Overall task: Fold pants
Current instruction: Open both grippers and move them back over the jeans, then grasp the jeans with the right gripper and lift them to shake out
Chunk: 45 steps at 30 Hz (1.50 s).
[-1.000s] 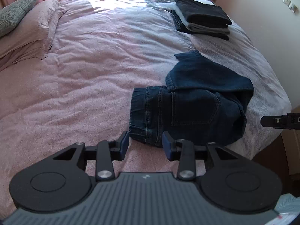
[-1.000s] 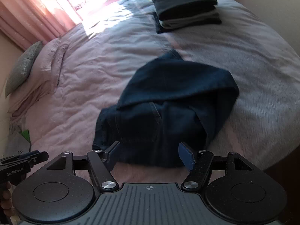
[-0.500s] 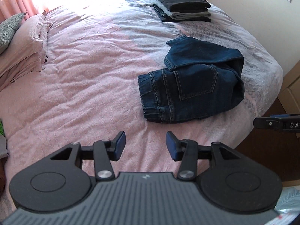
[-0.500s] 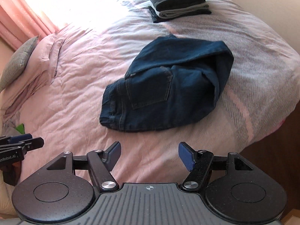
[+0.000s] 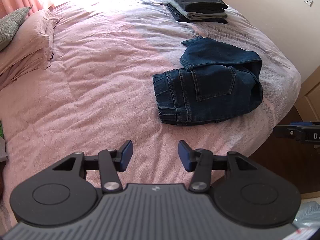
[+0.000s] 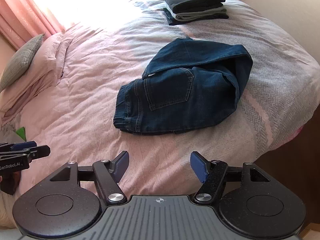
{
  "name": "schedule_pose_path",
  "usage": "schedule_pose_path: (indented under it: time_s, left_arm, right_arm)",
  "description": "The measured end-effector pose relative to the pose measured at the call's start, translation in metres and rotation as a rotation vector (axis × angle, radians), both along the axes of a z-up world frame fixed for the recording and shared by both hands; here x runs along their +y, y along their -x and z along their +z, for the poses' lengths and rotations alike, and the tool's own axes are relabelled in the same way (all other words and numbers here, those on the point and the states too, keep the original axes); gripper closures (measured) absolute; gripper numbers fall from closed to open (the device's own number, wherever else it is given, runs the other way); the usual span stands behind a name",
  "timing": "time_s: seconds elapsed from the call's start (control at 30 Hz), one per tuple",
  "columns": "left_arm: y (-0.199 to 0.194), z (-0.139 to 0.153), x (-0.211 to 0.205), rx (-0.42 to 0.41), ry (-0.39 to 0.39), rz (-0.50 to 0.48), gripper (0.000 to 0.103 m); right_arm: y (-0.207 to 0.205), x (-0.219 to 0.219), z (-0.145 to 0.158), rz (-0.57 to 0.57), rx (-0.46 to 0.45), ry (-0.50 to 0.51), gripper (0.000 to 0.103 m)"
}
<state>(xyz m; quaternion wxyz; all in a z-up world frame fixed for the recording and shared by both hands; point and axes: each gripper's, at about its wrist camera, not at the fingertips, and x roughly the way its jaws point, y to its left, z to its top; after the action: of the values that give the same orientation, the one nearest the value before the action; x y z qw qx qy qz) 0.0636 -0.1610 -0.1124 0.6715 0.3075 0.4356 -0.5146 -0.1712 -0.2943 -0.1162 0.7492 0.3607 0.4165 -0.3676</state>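
**Jeans folded on the bed, both grippers clear**

The jeans [image 5: 208, 88] lay in a compact bundle on the pink bed [image 5: 100, 80], toward two o'clock in the left wrist view and at about twelve o'clock in the right wrist view. The waistband faced nine o'clock, a back pocket showed on top, and a leg was doubled over the far edge. The fold looked loose and a little skewed, so a tidying pass might have been wanted, though the main folding seemed done.

The left gripper [image 5: 155, 156] hung above bare bedding at six o'clock, near the bundle but not touching it. Its jaws had just been opening and stood apart with nothing between them. The right gripper [image 6: 159, 166] also had its jaws apart and empty, well short of the denim.

At one o'clock a stack [image 5: 198, 7] of folded dark and grey clothes sat by the far edge, probably the place for finished pieces. Pillows [image 5: 24, 46] lay at ten o'clock.
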Motion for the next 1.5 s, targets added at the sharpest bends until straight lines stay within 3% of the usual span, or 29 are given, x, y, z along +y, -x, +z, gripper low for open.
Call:
schedule_pose_path:
  time_s: [0.2,0.57,0.8,0.93,1.1,1.37,1.47,1.5]
  left_arm:
    - [-0.004,-0.008,-0.007,0.0,-0.003,0.073,0.055]
    - [-0.01,-0.044,-0.009,-0.021,-0.044,0.389,0.052]
    - [-0.029,-0.085,0.019,-0.039,-0.089,0.669,0.052]
    - [-0.038,-0.104,0.041,-0.031,-0.115,0.762,0.048]
    - [-0.057,-0.133,0.059,-0.042,-0.144,0.791,0.045]
    - [-0.102,-0.178,0.074,-0.042,-0.136,0.835,0.045]
    - [-0.111,-0.19,0.073,-0.043,-0.151,0.825,0.045]
    - [-0.112,-0.192,0.073,-0.042,-0.151,0.822,0.045]
  right_arm:
    - [-0.001,-0.014,0.001,0.084,-0.005,0.047,0.038]
    - [-0.012,-0.067,-0.03,0.42,0.048,0.162,0.038]
    - [-0.042,-0.063,-0.095,0.739,0.097,0.265,0.038]
    - [-0.065,-0.041,-0.141,0.891,0.128,0.339,0.038]
    - [-0.098,-0.018,-0.203,1.013,0.204,0.442,0.038]
    - [-0.126,0.008,-0.292,1.104,0.356,0.784,0.035]
    - [-0.125,0.009,-0.306,1.096,0.336,0.899,0.032]
    - [-0.125,0.006,-0.306,1.08,0.321,0.897,0.037]
